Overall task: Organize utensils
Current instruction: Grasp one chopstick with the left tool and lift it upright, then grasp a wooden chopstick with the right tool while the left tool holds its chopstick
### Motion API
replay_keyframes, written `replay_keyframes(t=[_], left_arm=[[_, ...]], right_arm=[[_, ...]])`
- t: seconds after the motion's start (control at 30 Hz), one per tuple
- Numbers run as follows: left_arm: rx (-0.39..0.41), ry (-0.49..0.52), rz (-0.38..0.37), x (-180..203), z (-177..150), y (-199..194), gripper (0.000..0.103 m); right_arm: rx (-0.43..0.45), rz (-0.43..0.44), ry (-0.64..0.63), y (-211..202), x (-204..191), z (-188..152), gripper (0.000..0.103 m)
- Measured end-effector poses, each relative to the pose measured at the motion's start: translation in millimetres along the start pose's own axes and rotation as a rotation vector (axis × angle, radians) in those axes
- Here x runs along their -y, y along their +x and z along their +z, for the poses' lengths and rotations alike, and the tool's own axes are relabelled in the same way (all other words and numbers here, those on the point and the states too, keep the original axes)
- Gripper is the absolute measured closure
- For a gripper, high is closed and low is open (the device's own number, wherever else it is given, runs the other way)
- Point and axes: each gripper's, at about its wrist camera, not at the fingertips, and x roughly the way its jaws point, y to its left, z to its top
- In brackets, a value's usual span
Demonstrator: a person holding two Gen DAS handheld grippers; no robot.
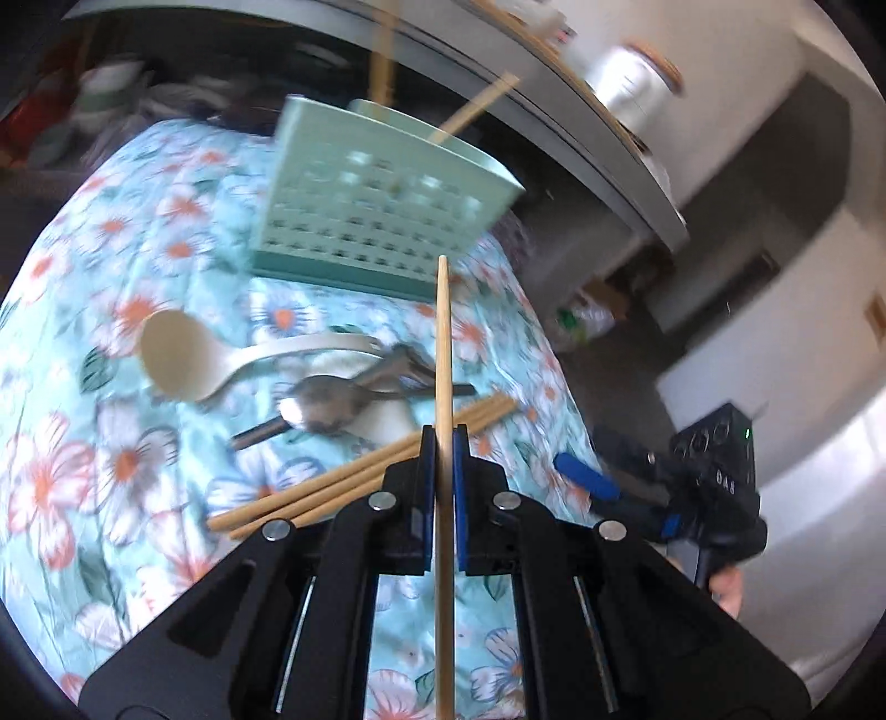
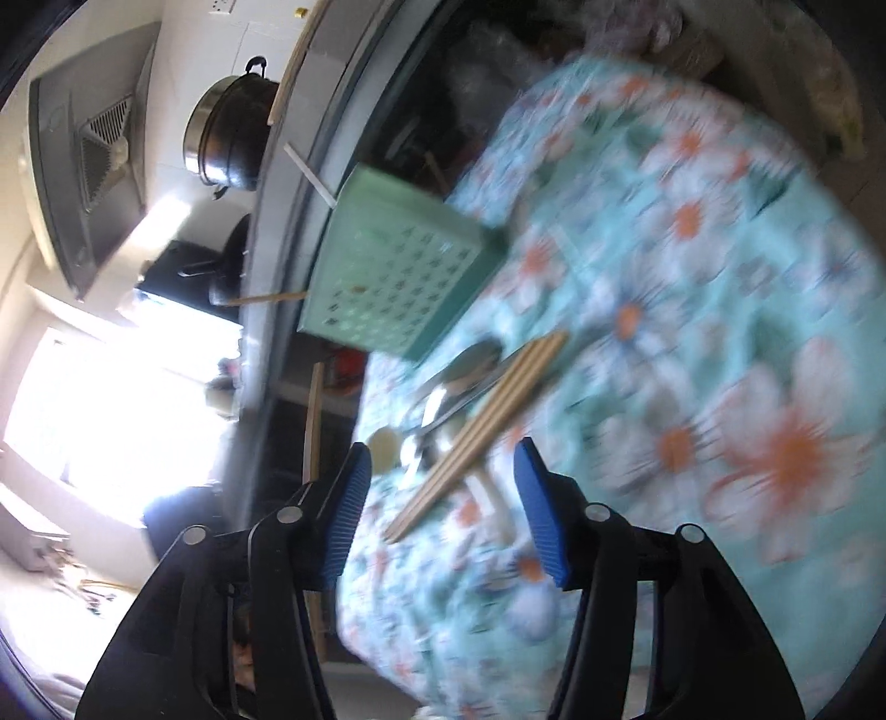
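Surface: floral tablecloth (image 1: 111, 443).
Holder: green utensil holder (image 1: 382, 210) at far edge.
My left gripper (image 1: 443, 443): clamped on 1 chopstick (image 1: 443, 332).
My right gripper (image 2: 443, 471): parted, nothing pinched, above loose chopsticks (image 2: 487, 421).

We see a table under a turquoise cloth (image 1: 138, 471) with orange and white flowers. At one o'clock in the left wrist view a grey counter edge (image 1: 598, 160) runs diagonally, a metal canister (image 1: 631, 83) on it, with pale walls (image 1: 775, 33) at two o'clock. In the right wrist view a bright window (image 2: 99, 410) glares at nine o'clock, a range hood (image 2: 83, 166) at ten, a black pot (image 2: 232, 133) at eleven.
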Motion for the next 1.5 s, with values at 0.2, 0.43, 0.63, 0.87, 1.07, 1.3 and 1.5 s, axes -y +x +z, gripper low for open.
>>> replay_keyframes(t=[0.2,0.43,0.63,0.87,1.07,1.3,1.5], left_arm=[[0.058,-0.074,0.001,-15,-11,-15,0.099],[0.097,-0.098,-0.024,-27,-11,-21,0.099],[0.115,-0.107,-0.045,-31,-12,-22,0.099],[0.125,-0.095,-0.052,-30,-10,-22,0.099],[0.119,-0.089,-0.050,-27,-9,-20,0.099],[0.113,-0.090,-0.047,-24,-8,-18,0.099],[0.122,-0.085,-0.034,-22,-6,-19,0.099]], right_arm=[[-0.020,-0.058,0.068,23,7,5,0.059],[0.019,-0.069,0.250,38,42,22,0.063],[0.056,-0.093,0.276,43,46,27,0.073],[0.082,-0.096,0.285,33,55,24,0.096],[0.065,-0.065,0.320,27,63,25,0.091],[0.060,-0.058,0.328,35,67,30,0.081],[0.082,-0.046,0.319,34,64,31,0.094]])
